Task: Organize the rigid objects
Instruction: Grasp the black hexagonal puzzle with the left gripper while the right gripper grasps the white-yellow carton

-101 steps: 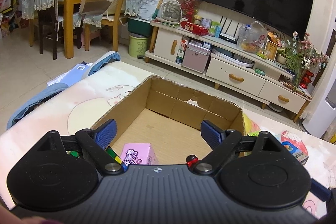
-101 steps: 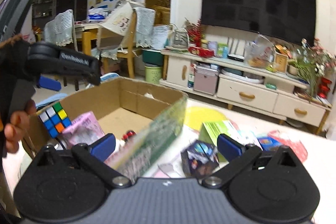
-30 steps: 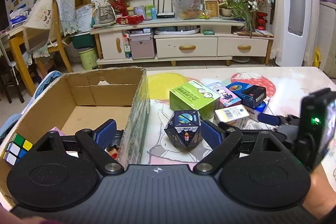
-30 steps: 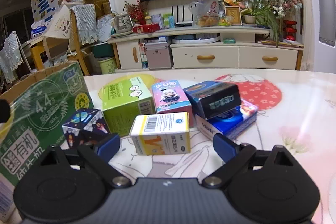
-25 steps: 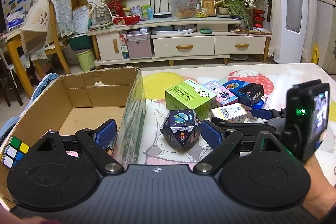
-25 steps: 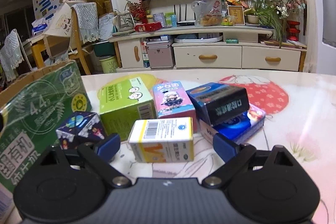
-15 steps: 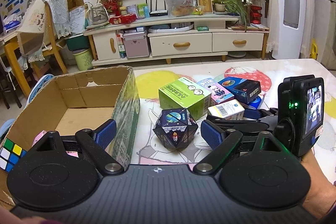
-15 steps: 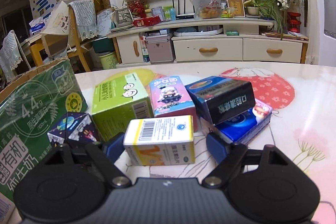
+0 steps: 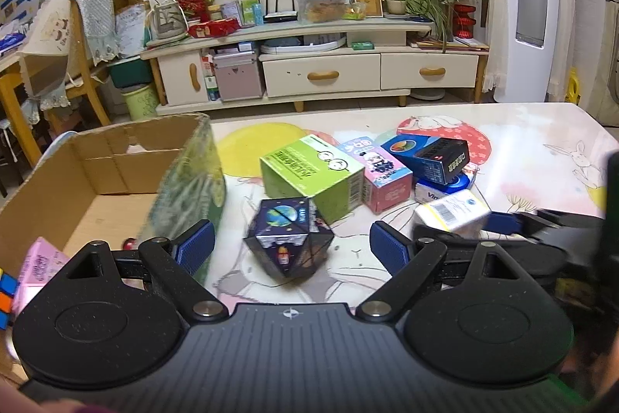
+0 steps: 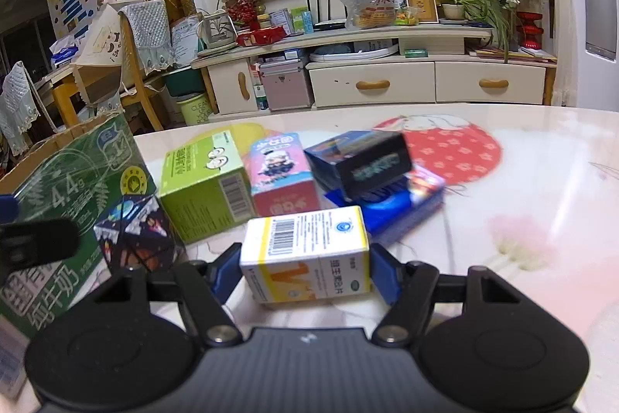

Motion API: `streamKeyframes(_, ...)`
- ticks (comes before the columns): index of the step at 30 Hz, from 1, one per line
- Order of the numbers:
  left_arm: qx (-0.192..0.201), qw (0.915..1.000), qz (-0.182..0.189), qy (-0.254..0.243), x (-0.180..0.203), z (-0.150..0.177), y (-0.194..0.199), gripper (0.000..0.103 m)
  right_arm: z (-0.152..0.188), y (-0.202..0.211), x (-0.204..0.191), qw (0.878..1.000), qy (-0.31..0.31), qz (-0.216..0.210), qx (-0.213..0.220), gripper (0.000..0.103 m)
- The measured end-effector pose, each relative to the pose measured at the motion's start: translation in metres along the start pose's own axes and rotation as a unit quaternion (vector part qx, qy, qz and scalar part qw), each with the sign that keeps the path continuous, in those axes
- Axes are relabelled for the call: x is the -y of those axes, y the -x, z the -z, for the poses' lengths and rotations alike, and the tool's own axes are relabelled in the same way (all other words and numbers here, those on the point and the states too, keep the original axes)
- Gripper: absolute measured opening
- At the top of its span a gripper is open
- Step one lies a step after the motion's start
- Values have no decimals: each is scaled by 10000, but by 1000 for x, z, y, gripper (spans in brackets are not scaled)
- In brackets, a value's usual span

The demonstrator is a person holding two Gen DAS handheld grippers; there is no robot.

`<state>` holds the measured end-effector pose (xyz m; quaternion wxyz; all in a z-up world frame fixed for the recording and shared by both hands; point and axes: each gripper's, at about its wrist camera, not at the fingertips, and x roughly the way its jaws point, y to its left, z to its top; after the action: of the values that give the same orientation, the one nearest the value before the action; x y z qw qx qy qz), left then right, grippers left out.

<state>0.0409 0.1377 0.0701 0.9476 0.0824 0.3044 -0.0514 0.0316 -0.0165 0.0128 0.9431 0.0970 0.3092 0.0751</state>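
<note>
Two pads of your right hand-held gripper pinch the yellow box; your left hand-held gripper is spread around the cube, desk bare at frame right.

We read "4.4g" on the green carton, and a barcode on the yellow-white box.

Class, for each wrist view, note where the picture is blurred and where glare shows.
Left wrist view: the carton wall and the white and yellow box smear with motion. Right wrist view: the dark blue box is blurred, and glare streaks the table.
</note>
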Motion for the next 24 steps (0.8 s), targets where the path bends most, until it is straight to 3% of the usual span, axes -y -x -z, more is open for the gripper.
streamKeyframes(11, -271, 9981, -469, 288, 4, 7, -47, 103, 20, 44, 27, 9997, -140, 183, -62, 69)
streamKeyframes(20, -301, 9978, -523, 289, 8, 4, -70, 103, 22, 38, 29, 9996, 91, 242, -78, 71)
streamKeyframes(24, -305, 9977, -524, 314, 10, 10, -75, 103, 22, 36, 29, 9995, 134, 263, -114, 78)
